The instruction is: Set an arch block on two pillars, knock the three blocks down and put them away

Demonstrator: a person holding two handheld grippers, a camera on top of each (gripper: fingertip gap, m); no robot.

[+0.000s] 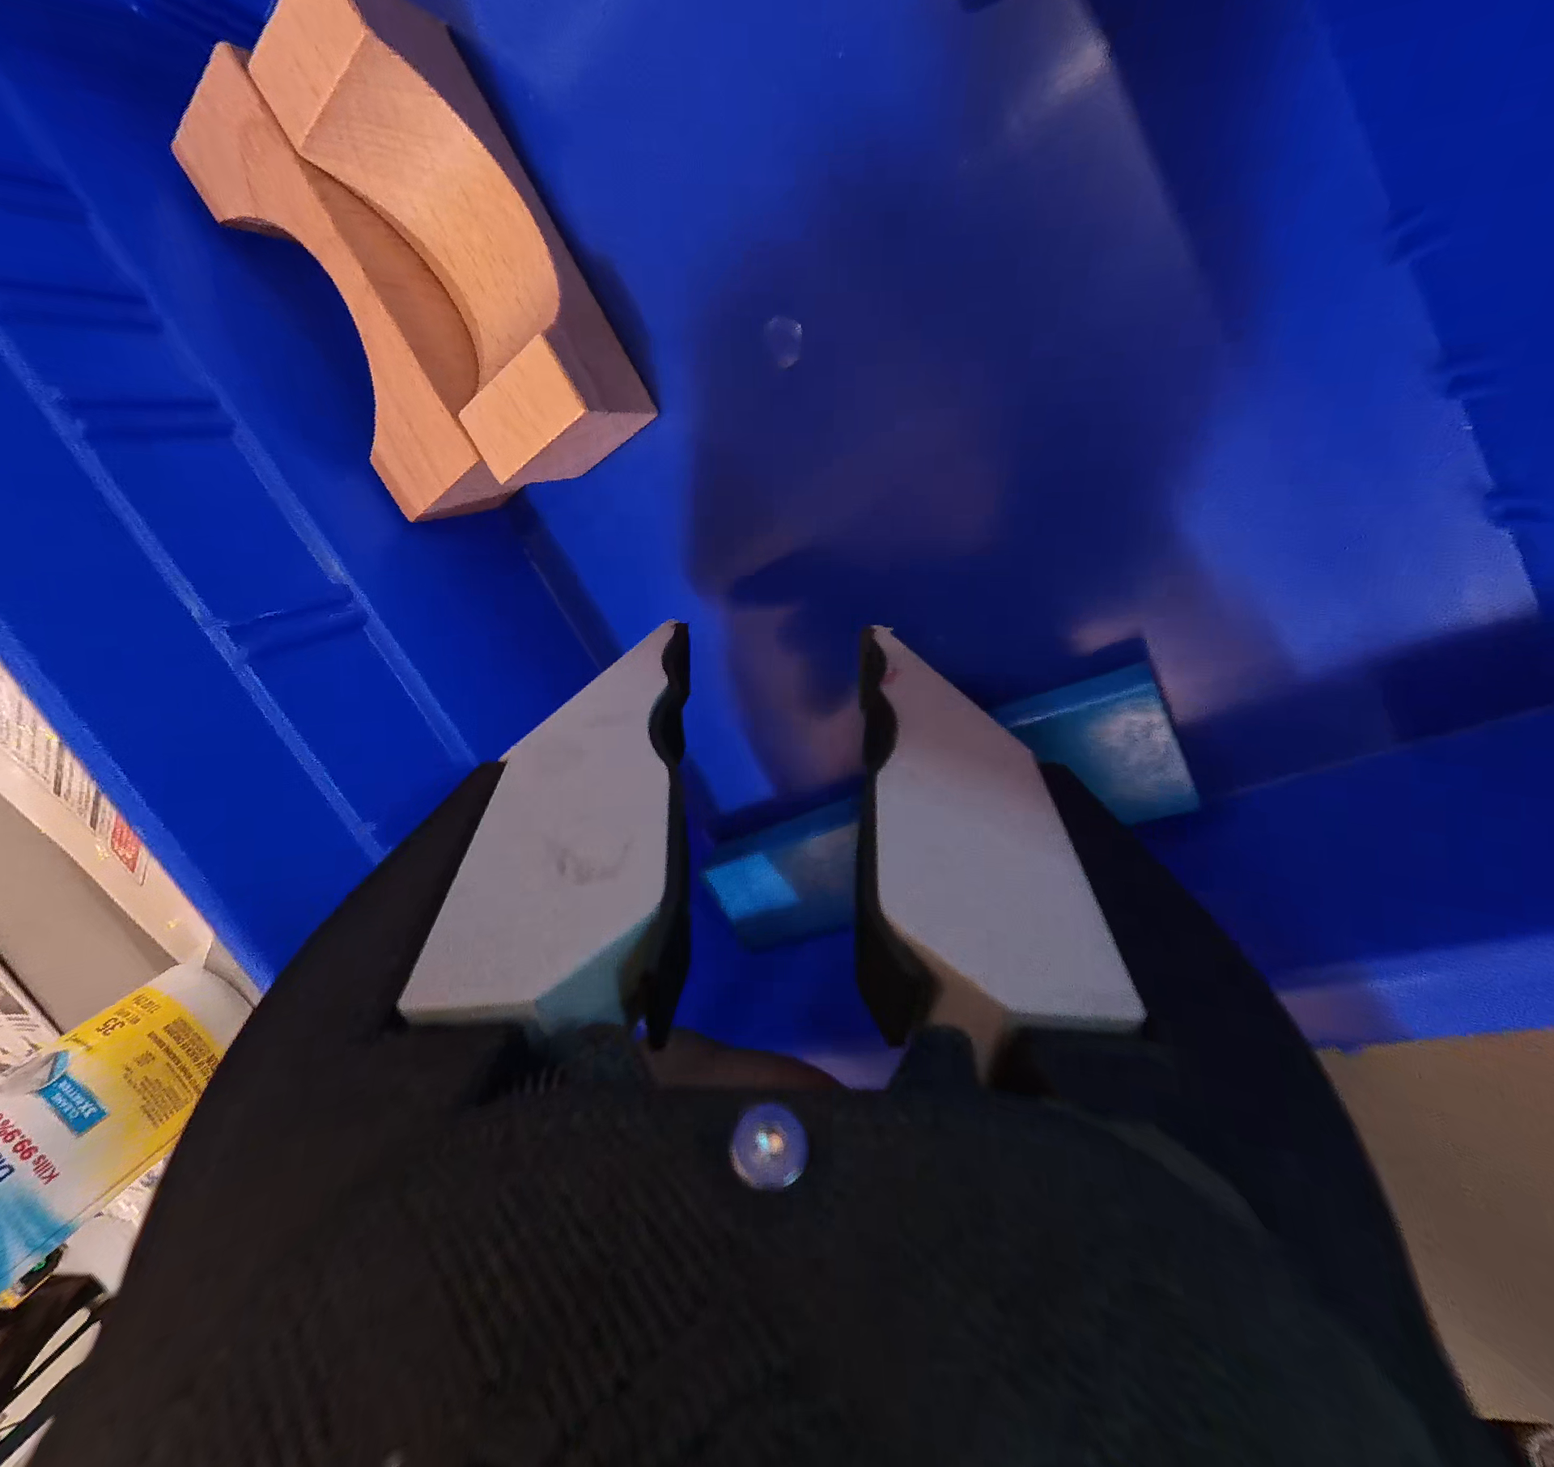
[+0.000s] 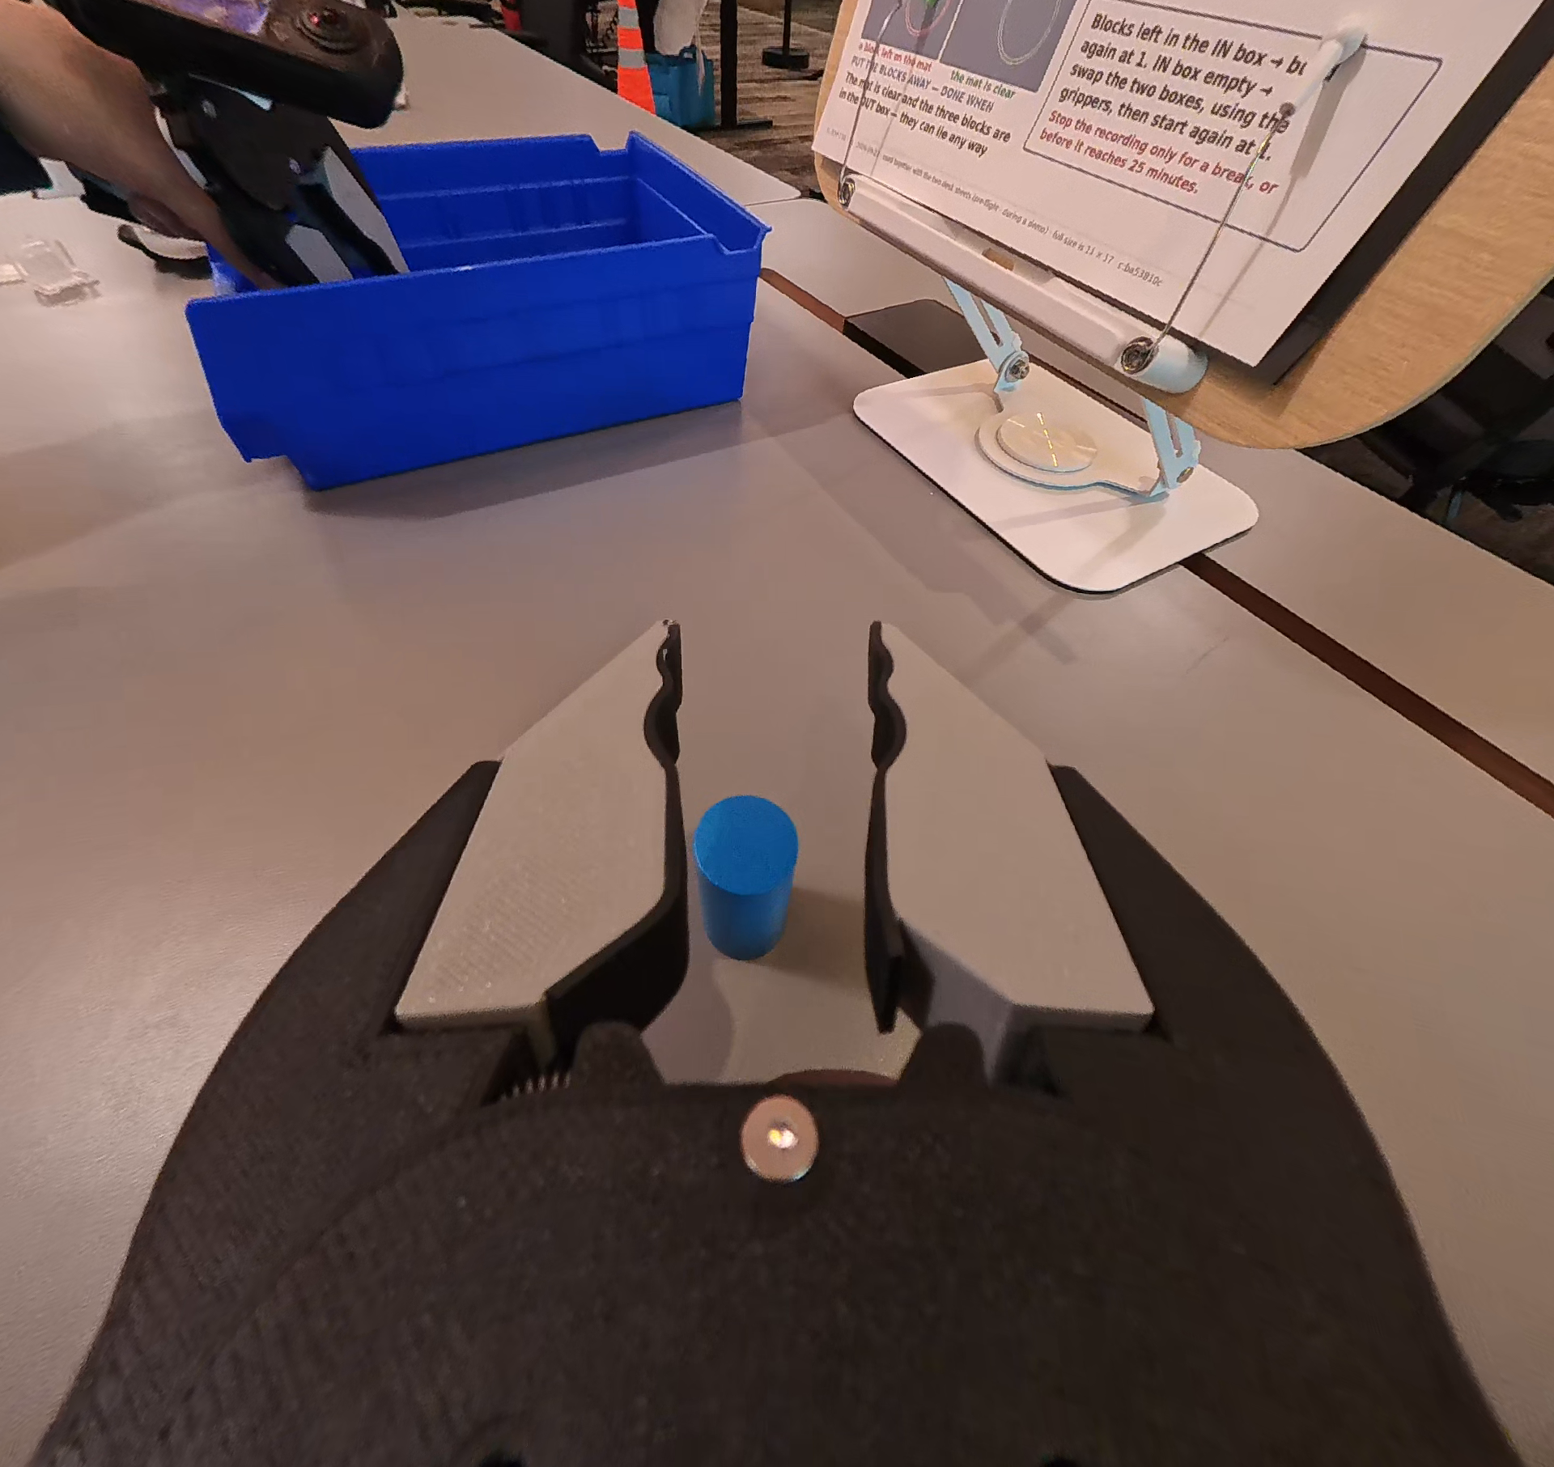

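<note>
Nearest, on the tabletop [image 2: 420, 670] well in front of the blue bin [image 2: 471, 350], a blue cylinder [image 2: 746, 872] stands upright deep between the fingers of the right gripper [image 2: 772, 628]. They are released, with a clear gap on each side of the cylinder, so nothing is held. This looks like one pillar set down. The right gripper should draw straight back and up, keeping both fingers off the cylinder so it does not tip.

Inside the bin, the left gripper [image 1: 774, 628] points down at the floor with its fingers apart and nothing between the tips. A flat blue block [image 1: 1110, 720] lies on the bin floor just under them, partly hidden by one finger. If this is the next piece, turn the wrist so the fingers straddle its narrow sides, go low, then close squarely.

Farther along the bin floor, against a side wall, lie two wooden arch blocks [image 1: 404, 233], nested together. Lift one without dragging its neighbour.
</note>
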